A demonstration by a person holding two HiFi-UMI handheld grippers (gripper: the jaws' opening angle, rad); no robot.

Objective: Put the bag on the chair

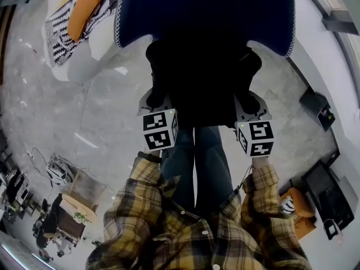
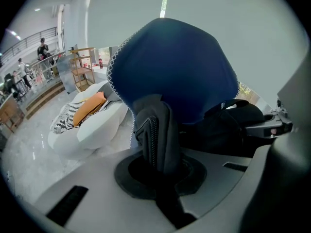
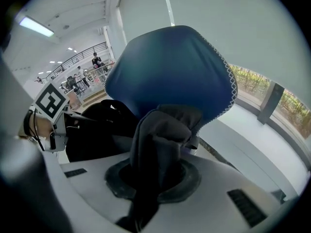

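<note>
Both tongs were locked on! The left tongs (image 1: 156,101) sat pinched tight on a ribbed black strap (image 2: 151,135) of the bag (image 1: 197,77), and the right tongs (image 1: 249,103) were squeezed nearly closed on a bunched fold of its dark cloth (image 3: 163,140). The black bag was stretched between them, just in front of the blue chair (image 1: 208,10), above the grey floor (image 1: 84,111). Whether it touched the seat, I could not tell. Off to the left lay a white seat (image 1: 84,49) with an orange cushion (image 1: 84,10).
</note>
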